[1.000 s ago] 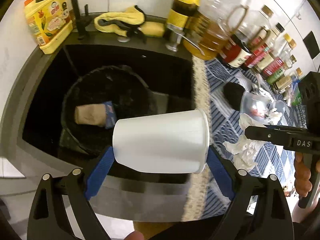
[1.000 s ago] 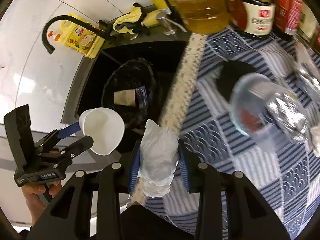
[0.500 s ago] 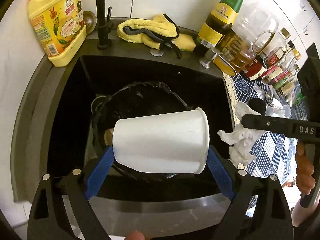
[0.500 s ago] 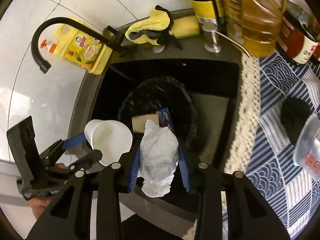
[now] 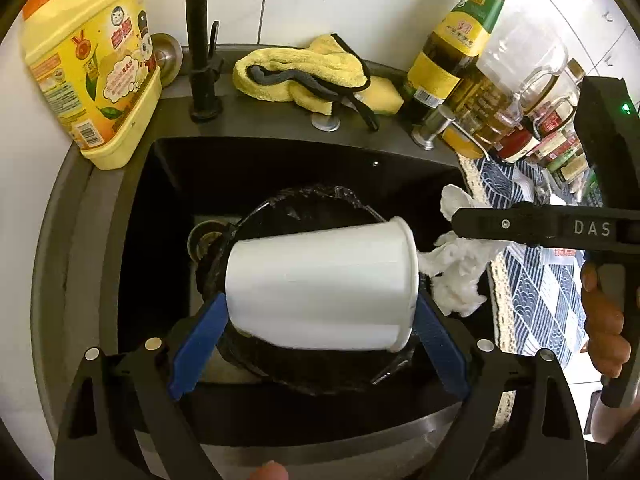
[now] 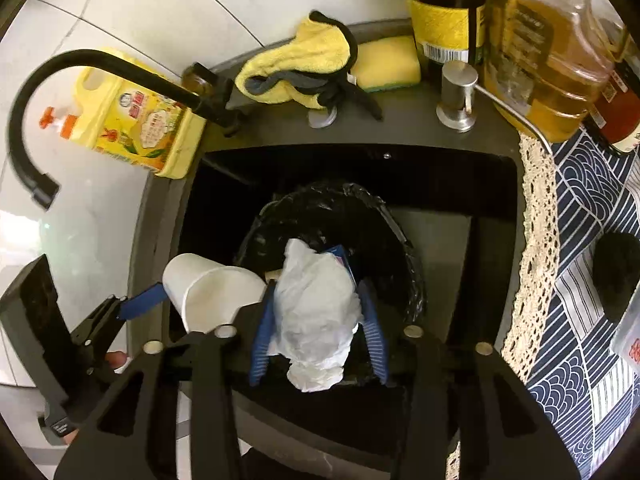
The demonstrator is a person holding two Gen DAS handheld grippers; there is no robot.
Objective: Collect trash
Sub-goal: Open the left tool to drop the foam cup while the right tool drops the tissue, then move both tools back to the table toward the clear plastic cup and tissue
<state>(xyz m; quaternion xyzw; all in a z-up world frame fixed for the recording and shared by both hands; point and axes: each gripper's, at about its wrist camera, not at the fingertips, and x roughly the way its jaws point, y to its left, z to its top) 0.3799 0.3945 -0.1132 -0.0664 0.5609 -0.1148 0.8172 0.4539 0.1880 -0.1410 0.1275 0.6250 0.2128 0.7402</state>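
- Left gripper (image 5: 320, 320): blue fingers (image 5: 196, 348) spread wide and pressed on a white paper cup (image 5: 320, 284), bottom against one pad, rim against the other.
- Cup lying on its side above the black-lined bin (image 5: 304, 208), long axis across the frame, mouth toward the right gripper.
- Right gripper (image 6: 318, 324): fingers (image 6: 262, 340) just been opening; crumpled white tissue (image 6: 316, 312) between them, whether gripped cannot tell.
- Tissue wad long axis running along the fingers, over the bin.
- Right view only: cup's open mouth, blue-edged packet (image 6: 340, 258) in the bin, curved black faucet (image 6: 80, 68).
- Left view only: sink drain (image 5: 204, 240).
- Farther back on the dark surface (image 5: 280, 124): yellow cloth (image 5: 296, 72), sponge, detergent jug (image 5: 88, 68), oil bottles.
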